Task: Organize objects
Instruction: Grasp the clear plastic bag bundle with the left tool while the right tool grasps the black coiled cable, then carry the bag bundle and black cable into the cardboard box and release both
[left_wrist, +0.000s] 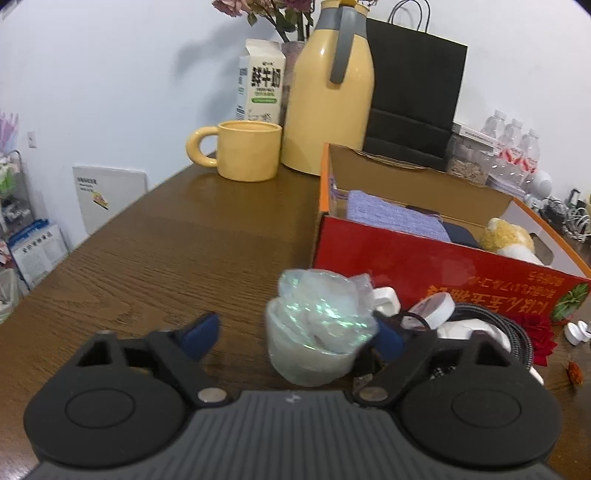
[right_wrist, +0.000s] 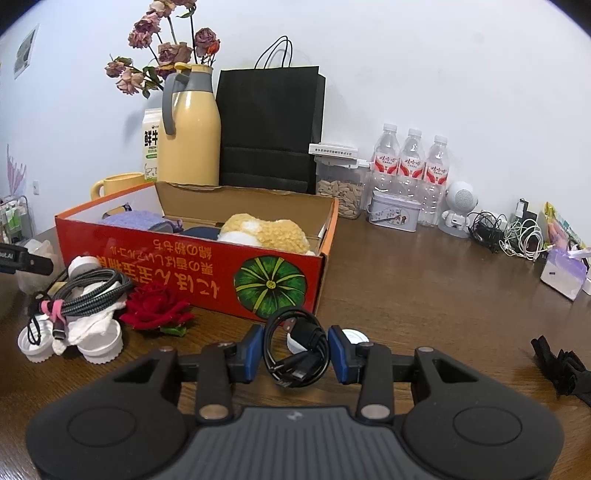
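Left wrist view: the left gripper (left_wrist: 297, 332) stands wide, a clear plastic cup (left_wrist: 314, 354) stuffed with crinkled film between its blue pads; the right pad sits at the cup's edge, the left pad well clear, no grip evident. The red cardboard box (left_wrist: 424, 266) lies just beyond on the wooden table (left_wrist: 166, 240). Right wrist view: the right gripper (right_wrist: 296, 352) is narrowed, its pads pressing a coiled black cable (right_wrist: 297, 350), near the box front (right_wrist: 184, 266).
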